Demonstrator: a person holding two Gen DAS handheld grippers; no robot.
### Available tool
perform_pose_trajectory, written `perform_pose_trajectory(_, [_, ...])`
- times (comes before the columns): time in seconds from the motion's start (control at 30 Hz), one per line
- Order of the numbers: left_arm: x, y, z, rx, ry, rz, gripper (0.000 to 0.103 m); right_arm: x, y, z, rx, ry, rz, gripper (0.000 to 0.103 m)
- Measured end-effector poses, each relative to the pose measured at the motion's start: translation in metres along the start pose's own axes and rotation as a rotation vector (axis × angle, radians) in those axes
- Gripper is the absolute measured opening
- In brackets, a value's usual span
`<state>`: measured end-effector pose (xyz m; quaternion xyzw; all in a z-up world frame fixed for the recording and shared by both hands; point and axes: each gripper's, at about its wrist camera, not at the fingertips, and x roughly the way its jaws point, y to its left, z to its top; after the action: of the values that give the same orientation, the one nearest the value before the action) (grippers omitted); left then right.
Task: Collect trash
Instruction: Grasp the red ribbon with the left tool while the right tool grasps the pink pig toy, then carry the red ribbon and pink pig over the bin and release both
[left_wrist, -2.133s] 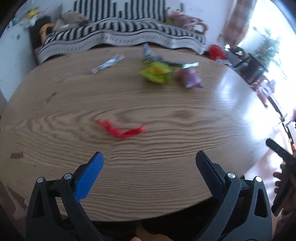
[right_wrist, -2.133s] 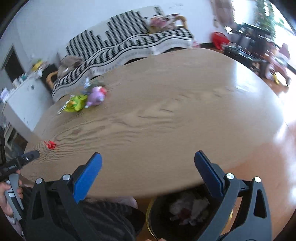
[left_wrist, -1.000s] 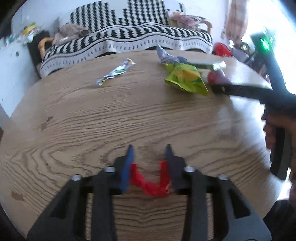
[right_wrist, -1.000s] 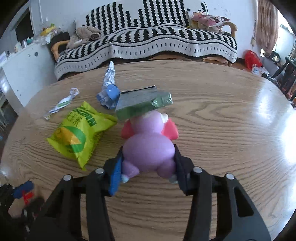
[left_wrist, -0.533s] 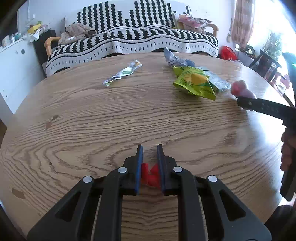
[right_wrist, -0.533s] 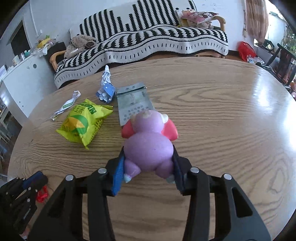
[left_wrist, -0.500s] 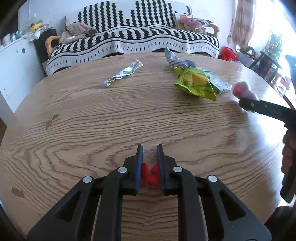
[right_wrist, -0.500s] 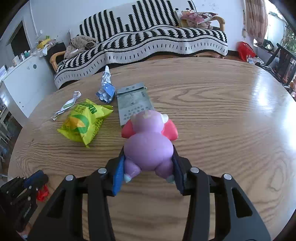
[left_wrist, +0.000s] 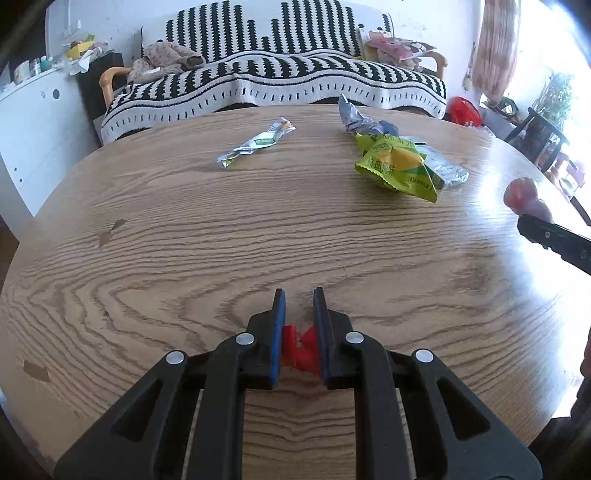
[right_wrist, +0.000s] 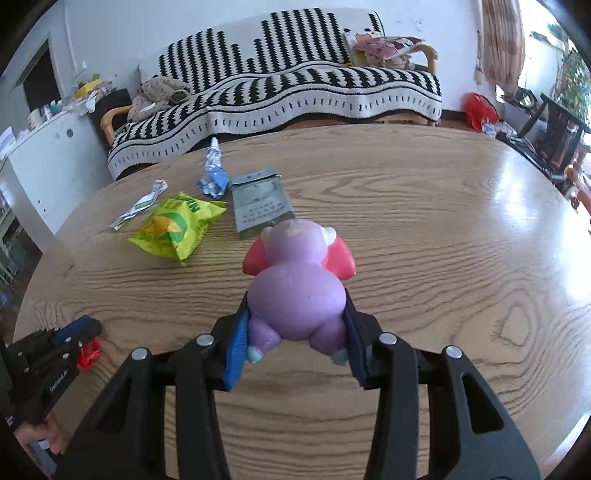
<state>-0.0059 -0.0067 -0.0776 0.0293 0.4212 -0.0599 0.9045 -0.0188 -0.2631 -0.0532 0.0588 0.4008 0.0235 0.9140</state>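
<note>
My left gripper (left_wrist: 298, 295) is shut on a red wrapper scrap (left_wrist: 300, 350) just above the oak table (left_wrist: 184, 240); it also shows in the right wrist view (right_wrist: 86, 326) with the red scrap (right_wrist: 88, 353). My right gripper (right_wrist: 295, 299) is shut on a purple toy with red wings (right_wrist: 295, 288), held over the table; the toy shows at the right in the left wrist view (left_wrist: 524, 197). On the table lie a yellow-green snack bag (left_wrist: 397, 168) (right_wrist: 177, 229), a grey-green packet (right_wrist: 260, 206), a crumpled blue-silver wrapper (left_wrist: 360, 120) (right_wrist: 214, 177) and a slim silver wrapper (left_wrist: 255, 146) (right_wrist: 142, 203).
A sofa with a black-and-white striped blanket (left_wrist: 273, 85) stands behind the table. A white cabinet (left_wrist: 29, 129) is at the left. Dark chairs (right_wrist: 554, 133) and a red bag (right_wrist: 480, 107) are at the right.
My left gripper closed on the red scrap and my right gripper closed on the purple toy. Both have since lifted and drawn back from the wrappers.
</note>
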Motion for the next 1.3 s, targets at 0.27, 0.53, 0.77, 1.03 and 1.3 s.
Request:
perform_pose_trajectory(0.27, [-0.006,0.009,-0.001,-0.058,0.013,-0.028,0.014,-0.034,-0.016,-0.006,0.025,-0.030,-0.008,0.044])
perform_pose_trajectory(0.53, [-0.050,-0.028,0.007,0.013,-0.046,-0.123,0.013,-0.098,-0.050,-0.010,0.049,-0.114,-0.017,0.044])
perform_pose_trajectory(0.77, [-0.112,-0.091,0.010,0.141,-0.116,-0.241,0.014,-0.166,-0.097,-0.038,0.123,-0.185,-0.037,0.044])
perform_pose_trajectory(1.03, [-0.161,-0.186,-0.023,0.290,-0.112,-0.398,0.014,-0.248,-0.163,-0.090,0.202,-0.233,-0.103,0.045])
perform_pose_trajectory(1.3, [-0.173,-0.284,-0.073,0.456,-0.037,-0.512,0.014,-0.268,-0.209,-0.154,0.265,-0.172,-0.130,0.045])
